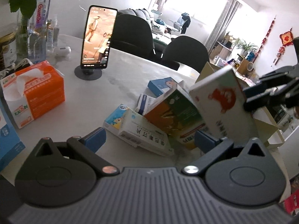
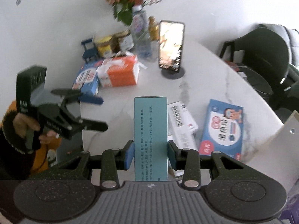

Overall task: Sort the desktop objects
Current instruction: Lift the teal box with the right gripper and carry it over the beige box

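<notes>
Right hand-held gripper (image 2: 151, 154) | clamped on teal box (image 2: 150, 130), held above table (image 2: 214, 65) | left hand-held gripper (image 1: 149, 140): jaws apart, empty

Table (image 1: 89, 100): white marbled top, grey veins seen.
Chairs (image 1: 134, 35): two dark backs set at the table's far edge, 12 to 1 o'clock.
Window (image 1: 196, 1): overexposed, curtain (image 1: 222, 18) hung at 1 o'clock.
Shelf (image 1: 241, 63): wooden, at 2 o'clock.
Wall (image 1: 276, 18): white, red ornaments (image 1: 286, 38) hung.
</notes>
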`<action>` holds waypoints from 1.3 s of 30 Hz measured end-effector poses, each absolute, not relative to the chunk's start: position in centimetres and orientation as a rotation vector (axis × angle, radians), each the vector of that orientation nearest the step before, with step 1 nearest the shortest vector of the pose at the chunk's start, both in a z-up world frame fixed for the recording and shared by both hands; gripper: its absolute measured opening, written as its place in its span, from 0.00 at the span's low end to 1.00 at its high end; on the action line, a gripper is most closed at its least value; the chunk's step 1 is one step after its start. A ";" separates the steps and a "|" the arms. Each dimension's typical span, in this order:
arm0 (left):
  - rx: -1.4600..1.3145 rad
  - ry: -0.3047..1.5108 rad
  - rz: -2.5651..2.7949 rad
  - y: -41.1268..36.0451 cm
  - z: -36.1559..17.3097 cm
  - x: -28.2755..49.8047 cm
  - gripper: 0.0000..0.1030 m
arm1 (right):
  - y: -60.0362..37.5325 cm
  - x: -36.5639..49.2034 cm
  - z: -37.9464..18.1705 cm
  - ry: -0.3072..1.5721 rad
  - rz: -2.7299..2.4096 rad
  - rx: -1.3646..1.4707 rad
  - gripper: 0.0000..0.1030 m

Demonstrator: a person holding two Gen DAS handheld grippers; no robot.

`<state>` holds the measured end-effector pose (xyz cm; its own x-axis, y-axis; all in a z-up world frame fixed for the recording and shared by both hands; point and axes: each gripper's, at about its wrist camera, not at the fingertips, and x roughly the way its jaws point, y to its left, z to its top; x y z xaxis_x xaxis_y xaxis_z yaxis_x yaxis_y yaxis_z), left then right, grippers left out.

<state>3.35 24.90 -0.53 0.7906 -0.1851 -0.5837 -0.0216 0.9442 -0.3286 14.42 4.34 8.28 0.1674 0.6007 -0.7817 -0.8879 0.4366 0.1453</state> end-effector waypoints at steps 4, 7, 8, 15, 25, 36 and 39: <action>-0.330 0.659 -0.108 24.4 -0.5 3.7 1.00 | 2.5 15.4 9.8 0.877 1.057 -0.324 0.40; -0.326 0.664 -0.122 23.9 -0.6 4.0 1.00 | 1.1 16.3 10.7 0.871 1.017 -0.288 0.39; -0.324 0.666 -0.127 23.7 -0.6 4.1 1.00 | 0.7 16.6 10.9 0.870 1.004 -0.280 0.40; -0.317 0.677 -0.156 22.7 -0.6 4.8 1.00 | -2.0 18.1 11.7 0.866 0.912 -0.236 0.39; -0.309 0.686 -0.181 21.6 -0.6 5.4 1.00 | -5.2 20.5 11.4 0.901 0.830 -0.138 0.39; -0.298 0.700 -0.194 20.9 -0.6 6.1 1.00 | -8.2 22.6 11.7 0.894 0.762 -0.033 0.39; -0.298 0.707 -0.200 20.7 -0.8 6.3 1.00 | -9.4 23.4 11.6 0.886 0.712 -0.014 0.39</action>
<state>6.34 20.66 -0.80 0.7437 -0.2793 -0.6074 0.0796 0.9391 -0.3343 23.40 -9.37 11.62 0.4206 0.5628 -0.7116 -0.5739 0.7725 0.2717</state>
